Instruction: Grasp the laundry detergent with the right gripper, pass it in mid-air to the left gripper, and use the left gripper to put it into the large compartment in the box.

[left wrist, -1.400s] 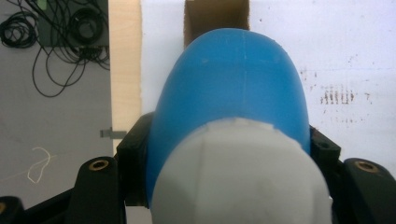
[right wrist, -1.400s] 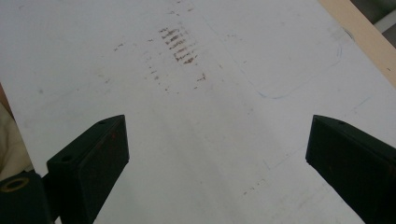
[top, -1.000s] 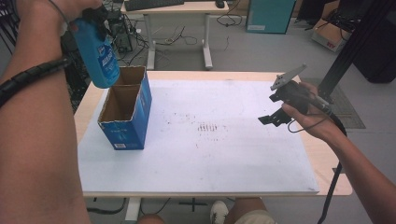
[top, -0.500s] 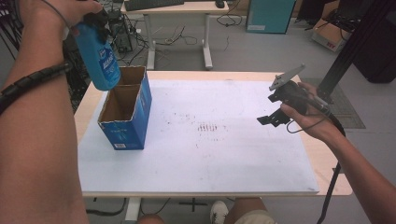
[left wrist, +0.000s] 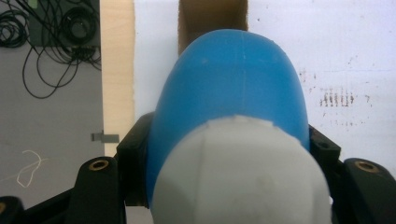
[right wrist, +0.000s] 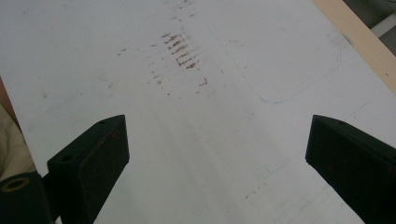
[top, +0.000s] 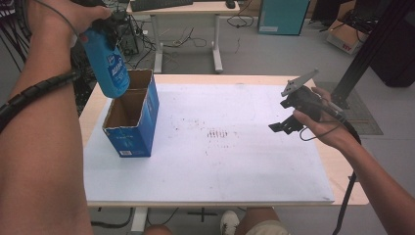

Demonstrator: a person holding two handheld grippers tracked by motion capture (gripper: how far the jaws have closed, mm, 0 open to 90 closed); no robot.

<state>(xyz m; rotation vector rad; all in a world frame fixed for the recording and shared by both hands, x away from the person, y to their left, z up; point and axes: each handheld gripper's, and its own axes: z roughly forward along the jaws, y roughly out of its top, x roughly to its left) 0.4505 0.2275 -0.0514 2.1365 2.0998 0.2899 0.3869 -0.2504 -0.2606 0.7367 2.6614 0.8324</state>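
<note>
Since the earlier frame, our left hand-held gripper [top: 100, 30], pinching the blue plastic bottle [top: 108, 63], drifted slightly; beneath it, the blue cardboard box [top: 138, 128] could tip if clipped. Right hand-held gripper [top: 280, 128] spread.

Blue plastic bottle [top: 108, 62] with a white cap, held upright in the air above the open blue cardboard box [top: 133, 119], far left.

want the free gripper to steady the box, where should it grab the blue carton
Probably the carton's right long wall at its open top edge, coming from above with one jaw inside and one outside. The top is open, the wall thin and upright, and the right gripper stands open on that side.
</note>
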